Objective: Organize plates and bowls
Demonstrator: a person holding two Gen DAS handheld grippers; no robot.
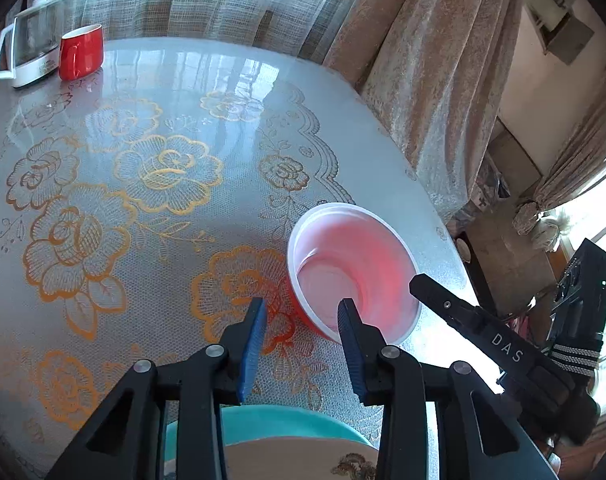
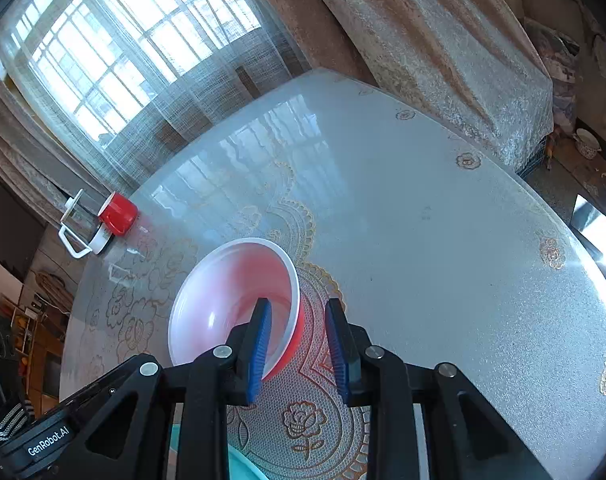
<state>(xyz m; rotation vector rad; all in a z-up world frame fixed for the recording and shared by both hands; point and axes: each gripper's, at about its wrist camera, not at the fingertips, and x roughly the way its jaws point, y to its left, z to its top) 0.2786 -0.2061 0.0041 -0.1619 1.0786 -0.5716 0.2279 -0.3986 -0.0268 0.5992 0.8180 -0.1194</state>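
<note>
A red bowl with a white inside [image 1: 355,268] sits on the table near its right edge; it also shows in the right wrist view [image 2: 231,300]. My left gripper [image 1: 301,324] is open, its jaws straddling the bowl's near left rim. My right gripper [image 2: 299,328] is open, its left finger inside the bowl and its right finger outside, astride the near right rim. The right gripper's body [image 1: 503,344] reaches in from the right. A teal plate [image 1: 271,420] with a patterned plate [image 1: 303,460] on it lies below my left gripper.
The table [image 1: 143,160] has a glossy floral lace cover. A red mug [image 1: 81,52] and a glass kettle [image 1: 27,48] stand at the far left corner. Curtains [image 1: 423,60] hang behind the table's far and right edges.
</note>
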